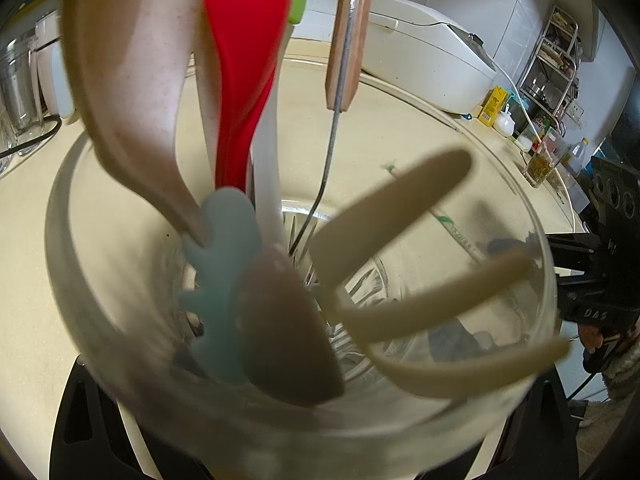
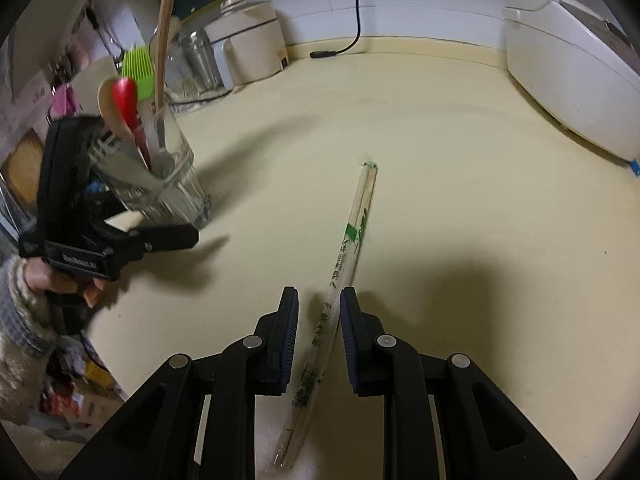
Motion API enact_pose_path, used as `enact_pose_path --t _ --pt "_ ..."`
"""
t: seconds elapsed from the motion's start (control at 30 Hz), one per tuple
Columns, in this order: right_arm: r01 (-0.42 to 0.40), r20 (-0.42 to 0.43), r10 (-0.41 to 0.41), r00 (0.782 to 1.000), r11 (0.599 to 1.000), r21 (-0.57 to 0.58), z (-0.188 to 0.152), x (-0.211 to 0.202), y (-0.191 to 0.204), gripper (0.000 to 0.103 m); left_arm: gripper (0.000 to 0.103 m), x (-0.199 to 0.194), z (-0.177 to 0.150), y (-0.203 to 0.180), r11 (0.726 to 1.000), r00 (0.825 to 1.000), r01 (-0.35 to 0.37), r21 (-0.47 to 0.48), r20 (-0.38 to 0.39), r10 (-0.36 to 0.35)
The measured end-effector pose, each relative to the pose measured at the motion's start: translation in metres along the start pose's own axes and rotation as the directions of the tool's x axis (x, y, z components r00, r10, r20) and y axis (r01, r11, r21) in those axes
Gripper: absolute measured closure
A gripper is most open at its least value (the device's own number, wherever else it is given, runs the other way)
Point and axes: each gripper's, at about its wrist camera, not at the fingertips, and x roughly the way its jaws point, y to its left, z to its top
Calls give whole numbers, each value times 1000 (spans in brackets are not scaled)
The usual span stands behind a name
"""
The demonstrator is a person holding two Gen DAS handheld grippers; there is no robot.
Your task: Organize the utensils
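My left gripper [image 2: 176, 236] clamps the glass tumbler [image 2: 160, 184] of utensils near the counter's [image 2: 440, 140] left edge. Right gripper [image 2: 319, 300] jaws apart, straddling wrapped chopsticks [image 2: 352, 236] mid-counter.

- Soft indoor light falls evenly on the cream counter [image 2: 460, 184]; a broad shadow pools ahead of the right gripper [image 2: 319, 300].
- The close glass [image 1: 400, 412] and its utensils blur out of focus.
- Fisheye bending darkens both frames' corners.
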Motion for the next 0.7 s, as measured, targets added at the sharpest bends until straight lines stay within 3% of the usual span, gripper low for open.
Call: enact_pose_path --t 0.17,0.47,0.6,0.7 --pt "71 -10 -71 997 997 -22 -1 5 2 91 6 0 0 0 1000 1000 1 -1 0 -1" --pt "168 26 -166 986 979 -114 14 19 -6 91 6 -2 -1 1 1000 1000 2 -2 1 -2" --pt "170 53 -165 985 977 -130 25 28 -14 91 6 -1 -1 1 1000 1000 1 -1 1 -1" --pt "149 28 -147 989 983 -110 34 34 -23 91 6 -2 0 1 1000 1000 -1 0 0 1"
